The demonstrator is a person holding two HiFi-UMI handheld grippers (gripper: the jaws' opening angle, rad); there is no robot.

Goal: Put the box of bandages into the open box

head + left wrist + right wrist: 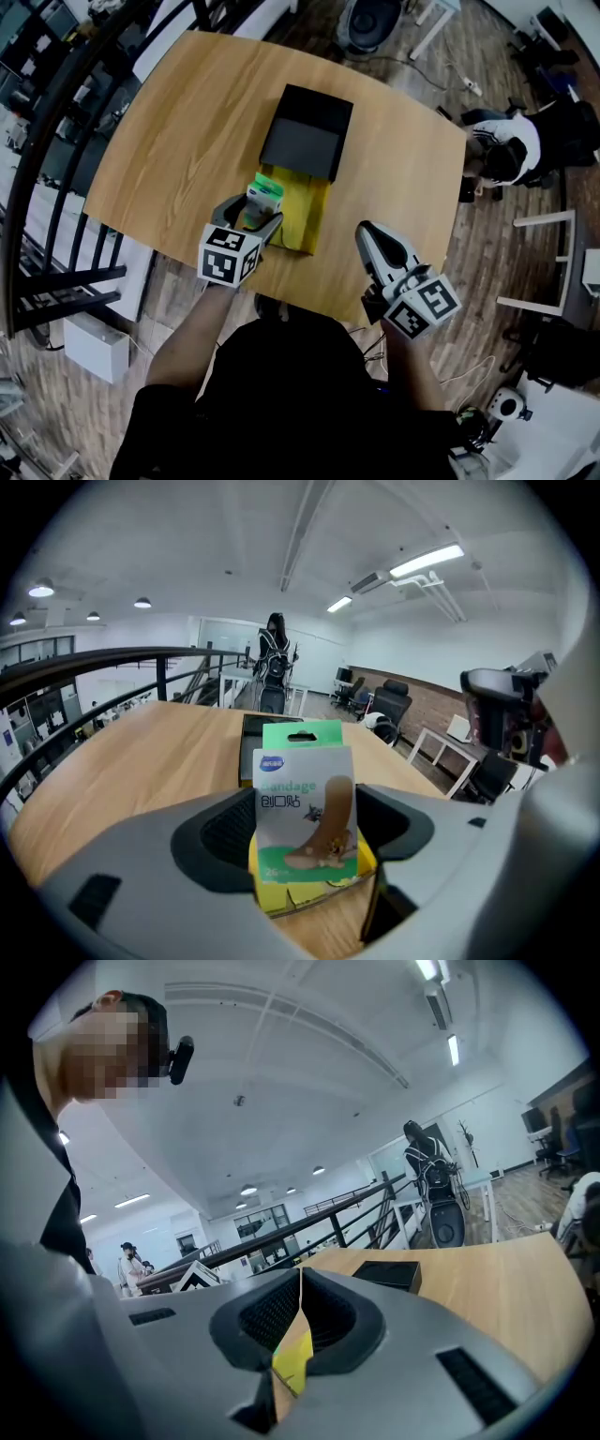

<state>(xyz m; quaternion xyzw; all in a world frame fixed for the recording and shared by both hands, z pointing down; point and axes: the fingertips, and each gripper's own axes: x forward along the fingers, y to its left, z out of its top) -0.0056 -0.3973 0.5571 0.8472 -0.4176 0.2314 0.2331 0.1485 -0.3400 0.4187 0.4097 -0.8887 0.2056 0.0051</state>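
Head view: which step is this?

Carrying, I'd judge. The left gripper is clamped on the box of bandages, at the near left edge of the open box, partly over its yellow tray.

And next?

Shift it further over the tray, lower it, let go. The right gripper, jaws together on nothing, sits off the open box's right side.

The pack?

It's upright, with a green hang-tab on top and a white front printed "Bandage".

Green-white bandage box upright (pinched in the left claw) over the yellow open box.
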